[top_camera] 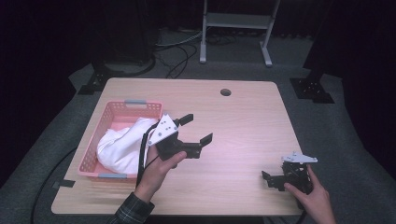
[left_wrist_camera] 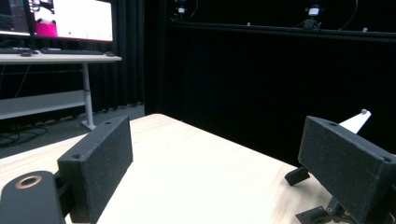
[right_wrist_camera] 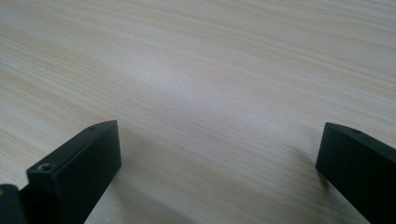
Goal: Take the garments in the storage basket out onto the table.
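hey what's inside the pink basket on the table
A bundled white cloth fills most of the pink basket, heaped about level with its rim. Whatever lies beneath the cloth is covered, and the left gripper, jaws open, hides the basket's near right corner.

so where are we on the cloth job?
Done: white cloth sits bunched in the pink basket. In hand: nothing; left gripper is open just right of the basket, right gripper open, low over the table. Left: apparently nothing to collect.
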Demonstrator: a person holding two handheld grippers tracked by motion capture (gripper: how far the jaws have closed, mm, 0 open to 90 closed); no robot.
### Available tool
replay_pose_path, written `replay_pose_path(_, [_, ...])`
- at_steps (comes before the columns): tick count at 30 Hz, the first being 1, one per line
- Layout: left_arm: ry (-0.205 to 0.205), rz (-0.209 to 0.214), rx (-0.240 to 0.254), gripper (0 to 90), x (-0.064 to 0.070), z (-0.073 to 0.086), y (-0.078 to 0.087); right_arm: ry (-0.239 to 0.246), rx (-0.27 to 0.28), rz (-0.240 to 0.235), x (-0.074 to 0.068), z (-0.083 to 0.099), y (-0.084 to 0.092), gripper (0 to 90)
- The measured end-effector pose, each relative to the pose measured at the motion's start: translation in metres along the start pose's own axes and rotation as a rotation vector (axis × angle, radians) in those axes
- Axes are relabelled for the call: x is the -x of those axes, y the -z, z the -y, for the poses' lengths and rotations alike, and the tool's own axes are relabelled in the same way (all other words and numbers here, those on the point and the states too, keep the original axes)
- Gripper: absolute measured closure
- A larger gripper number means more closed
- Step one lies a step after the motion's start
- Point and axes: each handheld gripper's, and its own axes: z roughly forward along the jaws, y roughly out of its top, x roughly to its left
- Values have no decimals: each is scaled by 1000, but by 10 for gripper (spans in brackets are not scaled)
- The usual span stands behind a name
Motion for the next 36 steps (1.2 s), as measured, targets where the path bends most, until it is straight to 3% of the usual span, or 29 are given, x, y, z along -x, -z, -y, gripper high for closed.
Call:
replay_pose_path(20, [7,-9,-21,93,-10,-18,9,1,0,1,0,0,0,0])
replay_pose_path(36, [1,27,-25,93,-15,-32,7,0,0,0,0,0,0,0])
